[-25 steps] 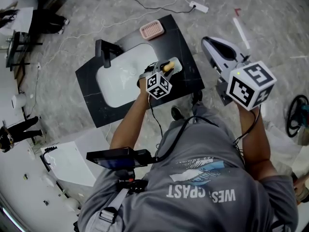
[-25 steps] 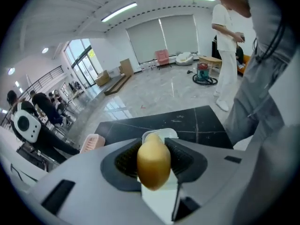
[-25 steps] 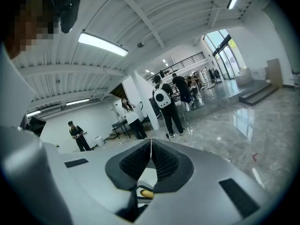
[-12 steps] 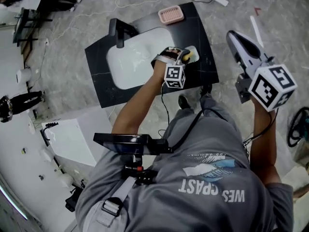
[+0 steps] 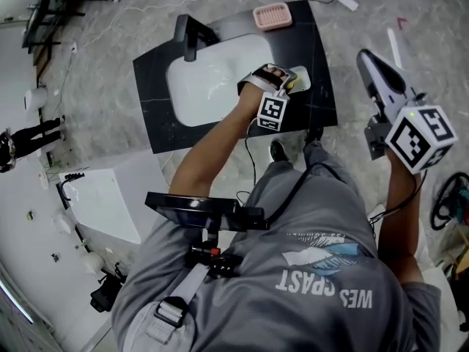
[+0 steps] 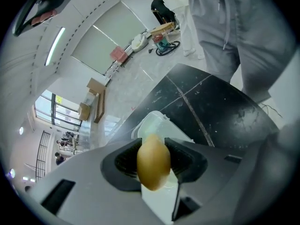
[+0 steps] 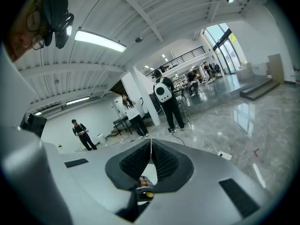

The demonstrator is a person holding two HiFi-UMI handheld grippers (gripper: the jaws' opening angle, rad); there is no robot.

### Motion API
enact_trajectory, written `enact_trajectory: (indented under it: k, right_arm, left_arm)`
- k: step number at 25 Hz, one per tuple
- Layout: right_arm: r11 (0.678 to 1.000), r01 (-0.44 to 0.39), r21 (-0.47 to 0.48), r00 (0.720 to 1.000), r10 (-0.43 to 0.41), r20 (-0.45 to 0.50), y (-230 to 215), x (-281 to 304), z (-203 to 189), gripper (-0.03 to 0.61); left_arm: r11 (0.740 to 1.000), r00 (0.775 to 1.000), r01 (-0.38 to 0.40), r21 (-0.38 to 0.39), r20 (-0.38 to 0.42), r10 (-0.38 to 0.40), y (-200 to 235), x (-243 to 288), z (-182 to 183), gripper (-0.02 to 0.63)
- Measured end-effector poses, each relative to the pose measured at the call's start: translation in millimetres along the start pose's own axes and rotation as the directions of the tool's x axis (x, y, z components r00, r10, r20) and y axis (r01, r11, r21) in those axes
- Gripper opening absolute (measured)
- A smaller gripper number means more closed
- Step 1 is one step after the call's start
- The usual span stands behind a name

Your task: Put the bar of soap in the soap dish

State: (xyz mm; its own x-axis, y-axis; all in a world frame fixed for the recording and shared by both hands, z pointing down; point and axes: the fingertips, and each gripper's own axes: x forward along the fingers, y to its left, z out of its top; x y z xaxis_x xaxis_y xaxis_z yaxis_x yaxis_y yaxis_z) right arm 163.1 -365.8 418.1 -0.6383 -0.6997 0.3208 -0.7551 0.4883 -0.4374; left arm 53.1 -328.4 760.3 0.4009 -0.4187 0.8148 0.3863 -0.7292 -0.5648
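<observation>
The left gripper [image 5: 284,85] is closed on the bar of soap [image 6: 153,161]. Its jaws are parted only by the bar's width and press it from 9 and 3 o'clock. In the left gripper view the yellow-brown oval stands with its long axis from 12 to 6 o'clock.

Just beyond the soap, at 12 o'clock in that view, lies a translucent dish [image 6: 151,123] on the black countertop [image 5: 308,116], beside the white sink basin [image 5: 209,79]. Whether the bar touches the dish or hangs just over it cannot be told.

In the head view a pink ridged soap dish [image 5: 272,15] sits at the counter's far edge, at 12 o'clock from the left gripper and well apart from it. Which of the two dishes is meant is not certain. Either way the left gripper is much the nearer.

The right gripper [image 7: 149,148] is raised off to 3 o'clock, clear of the counter. Its jaws meet at the tips and hold nothing.
</observation>
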Motion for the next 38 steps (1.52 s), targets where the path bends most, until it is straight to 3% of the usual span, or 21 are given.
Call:
enact_trajectory:
  k: [9,16,30,35,38]
  right_arm:
    - [1.000,0.005,0.005,1.000,-0.005,-0.021,4,1,-7,0.006]
    - [1.000,0.001,0.009,1.000,-0.001,-0.012,11,-1,-10,0.006]
    - [1.000,-0.009,0.000,1.000,0.009,0.002,38,-4,-15,0.006]
    - [1.000,-0.021,-0.008,1.000,0.021,0.001,58,-4,-20,0.006]
    - [0.999,-0.031,-0.016,0.999,0.031,0.006,71,-5,-22,0.006]
  left_arm:
    - [0.998,1.000,-0.008,0.058,-0.028,0.009,-5,3,-10,0.156]
    - [0.982,0.994,-0.110,0.152,0.007,0.110,2,-1,-7,0.160]
    - [0.992,0.996,-0.089,0.088,-0.001,0.090,-15,-32,-25,0.164]
    - [0.989,0.990,-0.136,0.059,-0.020,0.138,-15,-58,-37,0.164]
    - [0.980,0.980,-0.198,-0.035,-0.019,0.197,-2,-82,-42,0.163]
